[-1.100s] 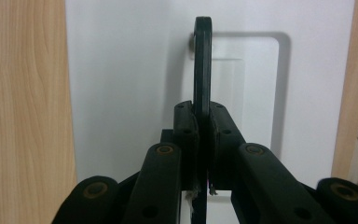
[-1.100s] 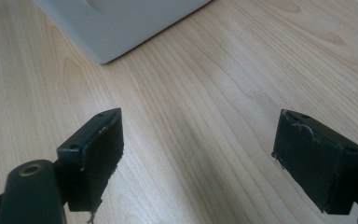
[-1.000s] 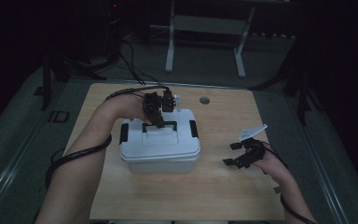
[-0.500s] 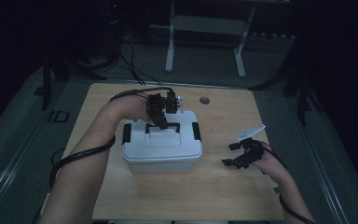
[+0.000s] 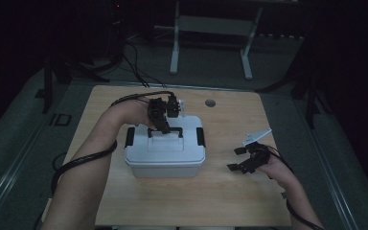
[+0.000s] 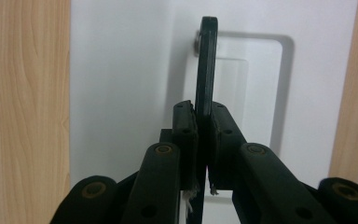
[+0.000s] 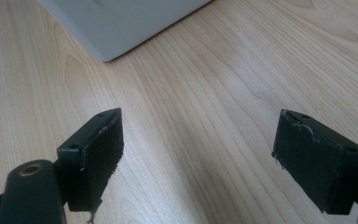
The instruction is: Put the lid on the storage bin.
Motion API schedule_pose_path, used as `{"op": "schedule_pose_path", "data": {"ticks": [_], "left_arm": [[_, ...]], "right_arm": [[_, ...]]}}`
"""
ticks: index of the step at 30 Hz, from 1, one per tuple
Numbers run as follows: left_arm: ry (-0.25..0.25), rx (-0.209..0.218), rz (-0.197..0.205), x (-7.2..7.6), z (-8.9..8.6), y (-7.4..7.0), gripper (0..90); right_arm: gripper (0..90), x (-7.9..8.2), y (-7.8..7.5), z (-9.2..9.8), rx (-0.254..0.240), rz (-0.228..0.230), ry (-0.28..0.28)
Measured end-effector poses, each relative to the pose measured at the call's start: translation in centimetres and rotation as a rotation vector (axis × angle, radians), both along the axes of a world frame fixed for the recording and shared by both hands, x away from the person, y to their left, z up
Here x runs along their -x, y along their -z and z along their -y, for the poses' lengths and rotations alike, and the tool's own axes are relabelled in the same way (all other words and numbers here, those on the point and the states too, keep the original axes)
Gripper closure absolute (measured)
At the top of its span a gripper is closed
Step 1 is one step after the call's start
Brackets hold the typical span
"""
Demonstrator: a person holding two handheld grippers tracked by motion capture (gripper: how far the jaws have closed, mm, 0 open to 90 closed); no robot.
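A white plastic box with a black carry handle and black side latches stands mid-table. My left gripper comes in from the far side and is shut on the handle. In the left gripper view the jaws pinch the upright handle above the white lid, meeting at the left gripper. To the right of the box, low over the bare wood, my right gripper is open. In the right gripper view the right gripper holds nothing, and a corner of the box shows ahead.
The wooden table has a round grommet near its far edge. A metal stand and floor cables lie beyond the table. Cables trail from both grippers along the forearms.
The left gripper stays clamped on the handle and has drifted slightly nearer with it. The right gripper has barely moved.
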State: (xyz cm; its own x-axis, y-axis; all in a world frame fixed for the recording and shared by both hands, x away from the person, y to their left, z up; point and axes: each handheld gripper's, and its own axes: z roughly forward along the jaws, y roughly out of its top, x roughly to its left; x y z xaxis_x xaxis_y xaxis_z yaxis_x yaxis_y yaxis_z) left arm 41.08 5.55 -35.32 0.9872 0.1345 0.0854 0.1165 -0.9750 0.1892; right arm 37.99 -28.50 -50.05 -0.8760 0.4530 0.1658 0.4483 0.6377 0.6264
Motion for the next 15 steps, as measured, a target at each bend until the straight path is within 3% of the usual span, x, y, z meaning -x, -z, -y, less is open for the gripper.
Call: {"op": "schedule_pose_path", "data": {"ticks": [6,9,11,15], "left_arm": [[-0.025,0.025,0.026,0.0,-0.4,0.2,80.0],[-0.065,0.0,0.07,-0.3,-0.7,0.8,67.8],[-0.102,0.011,0.078,-0.5,-1.1,1.2,59.2],[-0.13,0.04,0.075,-0.6,-2.1,1.7,58.1]], "right_arm": [[15.8,0.1,-0.1,-0.2,-0.002,0.003,-0.007],[15.8,0.1,-0.1,-0.2,0.0,0.003,-0.004],[15.8,0.1,-0.2,-0.2,-0.002,0.005,-0.004],[15.8,0.1,-0.1,-0.2,-0.001,0.001,-0.005]]}}
